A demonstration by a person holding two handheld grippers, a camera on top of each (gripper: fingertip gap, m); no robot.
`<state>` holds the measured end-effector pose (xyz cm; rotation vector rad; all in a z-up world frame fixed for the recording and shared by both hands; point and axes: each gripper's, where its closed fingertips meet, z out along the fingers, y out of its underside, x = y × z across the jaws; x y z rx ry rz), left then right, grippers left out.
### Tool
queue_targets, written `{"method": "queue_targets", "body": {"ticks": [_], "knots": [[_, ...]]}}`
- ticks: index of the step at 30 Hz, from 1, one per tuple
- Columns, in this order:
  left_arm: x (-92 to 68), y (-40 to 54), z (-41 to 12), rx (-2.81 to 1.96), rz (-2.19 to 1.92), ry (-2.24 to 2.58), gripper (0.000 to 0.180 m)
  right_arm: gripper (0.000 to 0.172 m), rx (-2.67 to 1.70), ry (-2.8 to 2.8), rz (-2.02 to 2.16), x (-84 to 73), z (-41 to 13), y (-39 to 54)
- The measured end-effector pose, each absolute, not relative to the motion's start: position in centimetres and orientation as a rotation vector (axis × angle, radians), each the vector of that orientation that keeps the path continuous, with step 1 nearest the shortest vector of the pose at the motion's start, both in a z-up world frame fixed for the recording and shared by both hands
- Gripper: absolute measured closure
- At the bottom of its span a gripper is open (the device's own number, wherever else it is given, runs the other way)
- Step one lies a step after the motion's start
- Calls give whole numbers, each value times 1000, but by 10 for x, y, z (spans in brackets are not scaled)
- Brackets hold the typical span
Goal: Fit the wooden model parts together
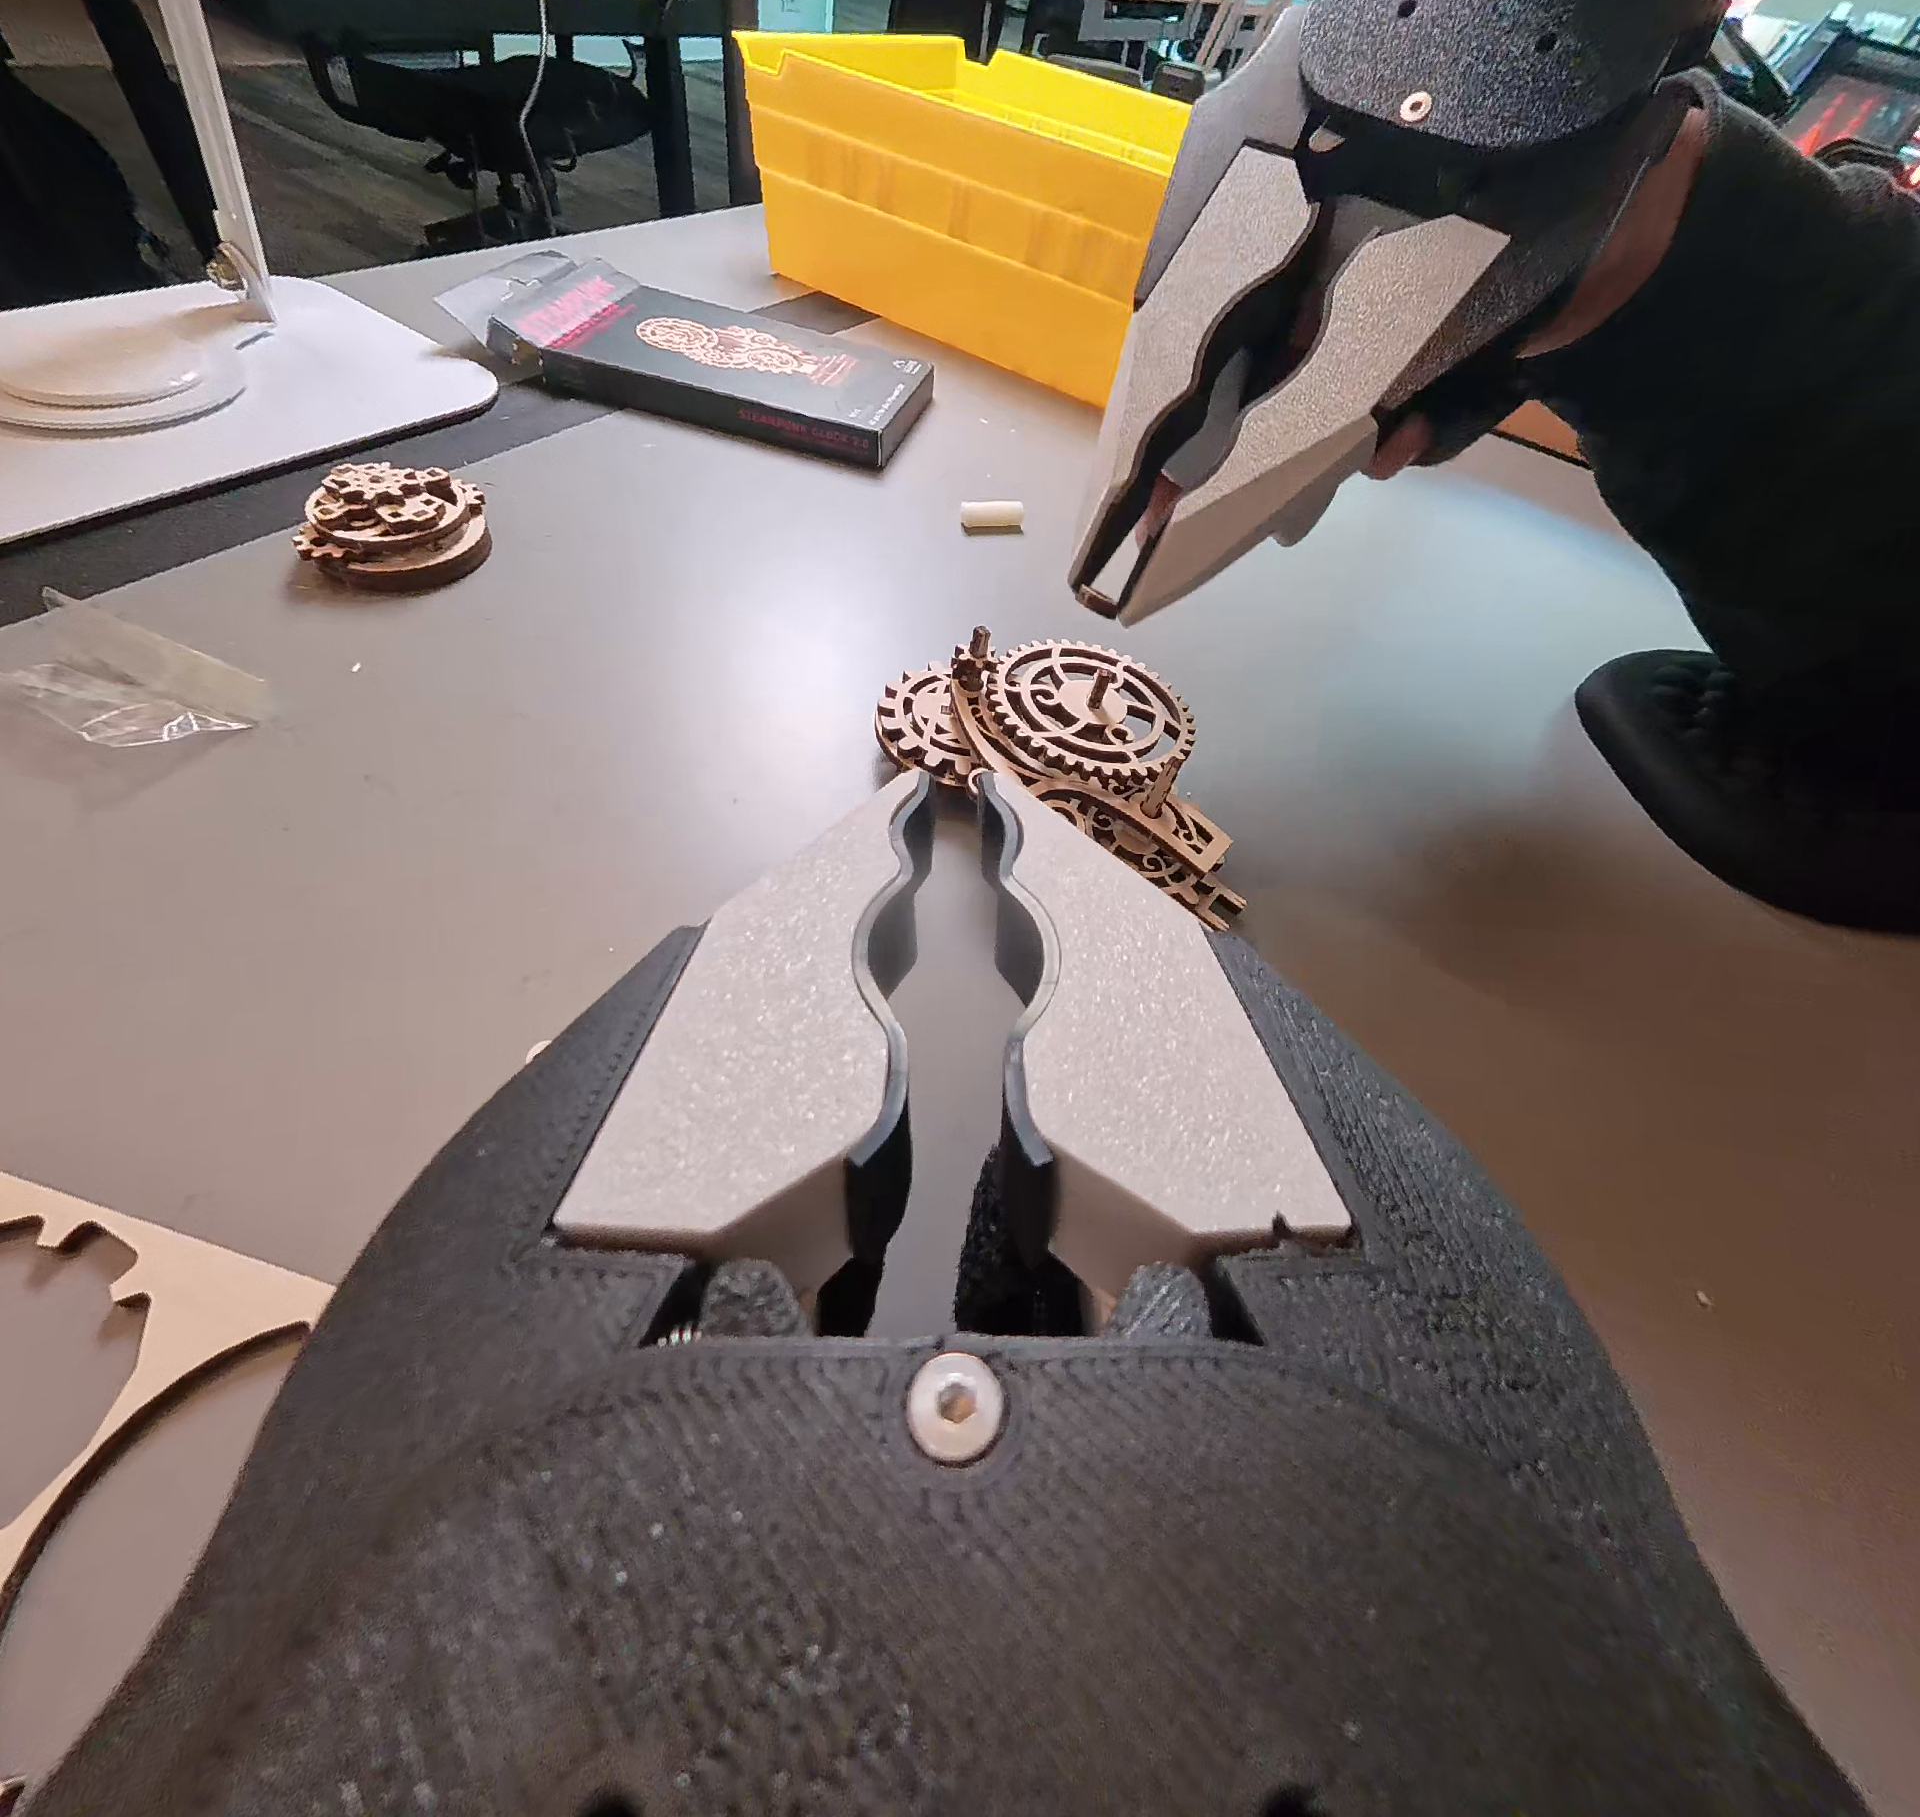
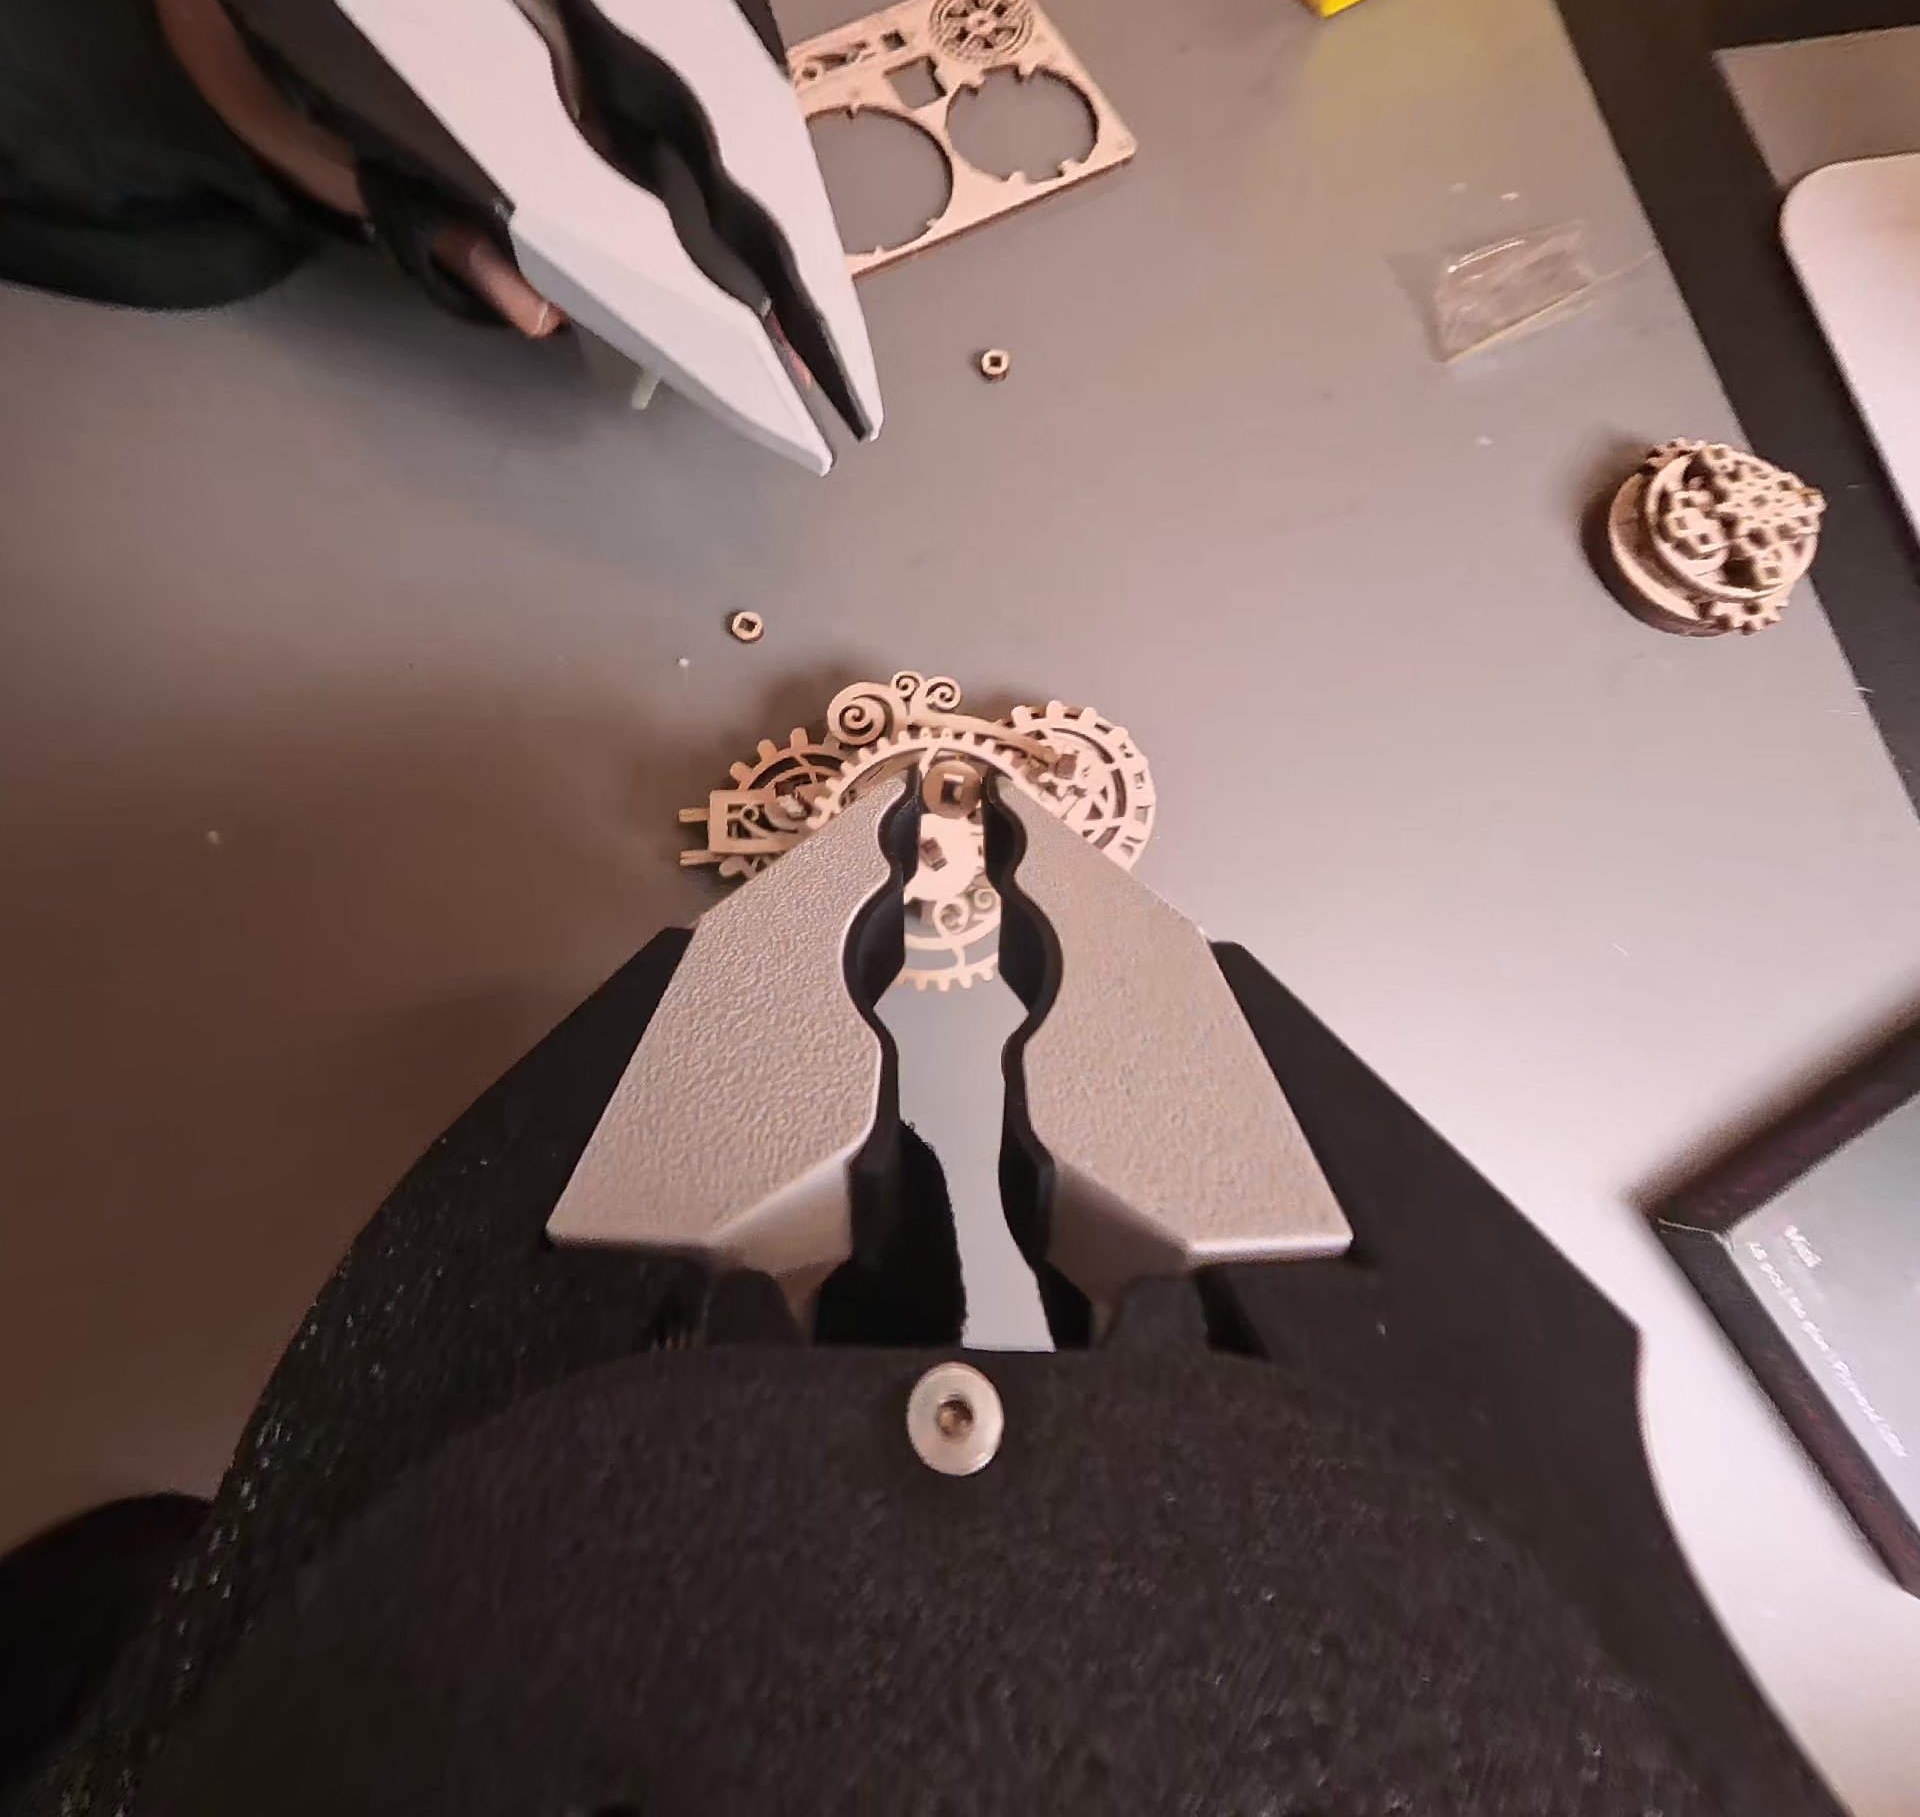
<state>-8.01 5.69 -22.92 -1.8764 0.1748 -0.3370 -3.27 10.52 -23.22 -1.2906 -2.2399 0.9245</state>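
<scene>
A wooden gear model [image 1: 1091,728] lies flat on the grey table [image 1: 623,832], with short posts standing up from it. It also shows in the right wrist view [image 2: 1112,791]. My right gripper [image 2: 951,799] is shut on a small round wooden washer [image 2: 948,791] with a square hole and holds it just above the model. In the left wrist view the right gripper [image 1: 1103,604] hovers over the big gear. My left gripper [image 1: 956,785] is beside the model's near edge. Its fingers stand a little apart, and the table shows between them. It also shows in the right wrist view [image 2: 844,442].
A second round gear assembly [image 1: 395,520] lies at the left. Behind stand a yellow bin [image 1: 935,209] and a black box [image 1: 717,375]. Two loose washers [image 2: 997,361] [image 2: 746,624] and a punched-out wooden sheet [image 2: 966,115] lie near the left gripper. A plastic bag [image 1: 114,697] lies at the left. The grippers' ends are close to 8 centimetres from one another.
</scene>
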Motion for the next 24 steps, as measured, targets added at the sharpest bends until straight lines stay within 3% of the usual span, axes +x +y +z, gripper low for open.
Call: {"method": "queue_targets", "body": {"ticks": [24], "knots": [[-72, 55, -234, -1899, -387, 192, 172, 162, -1248, -2352, 805, -24, -252, 103]]}}
